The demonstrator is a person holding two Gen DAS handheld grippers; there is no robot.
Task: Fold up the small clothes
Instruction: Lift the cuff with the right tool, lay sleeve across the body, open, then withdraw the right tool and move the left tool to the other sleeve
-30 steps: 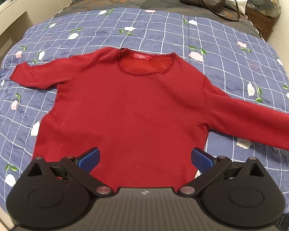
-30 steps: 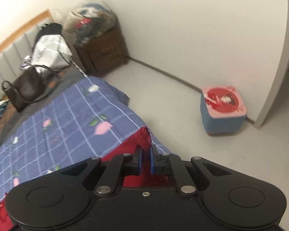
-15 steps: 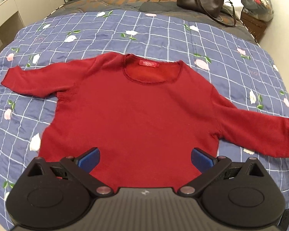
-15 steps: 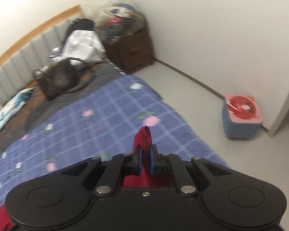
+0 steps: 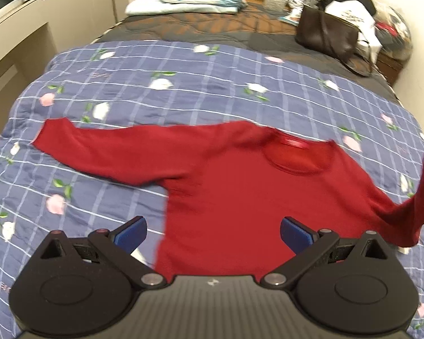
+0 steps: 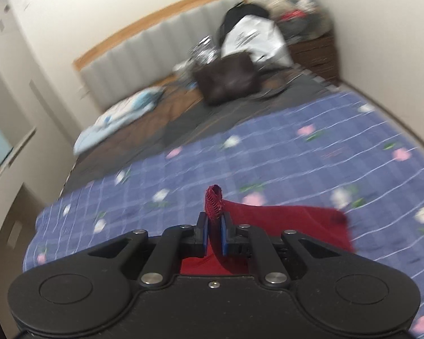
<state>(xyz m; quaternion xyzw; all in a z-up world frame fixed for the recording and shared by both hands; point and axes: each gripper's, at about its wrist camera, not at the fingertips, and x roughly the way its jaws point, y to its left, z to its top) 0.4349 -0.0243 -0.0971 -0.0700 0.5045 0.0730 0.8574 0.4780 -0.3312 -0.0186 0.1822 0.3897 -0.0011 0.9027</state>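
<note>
Right hand-held gripper (image 6: 213,233), clamped on the cuff, is now carrying the right sleeve up over the red knit long-sleeved sweater (image 5: 240,192) lying on the blue checked floral quilt (image 5: 183,84); sleeve-fold beginning. Left hand-held gripper (image 5: 213,233) is hovering, jaws apart.

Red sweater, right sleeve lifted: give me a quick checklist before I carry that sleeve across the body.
1. Right gripper shut on the sleeve cuff: ok.
2. Left gripper open, holding nothing: ok.
3. Red sweater body flat on the blue quilt: ok.
4. Left sleeve spread out flat: ok.
5. Hem nearest the left gripper smooth: cannot tell, hidden under the gripper.
6. Brown handbag away from the sweater: ok.
</note>
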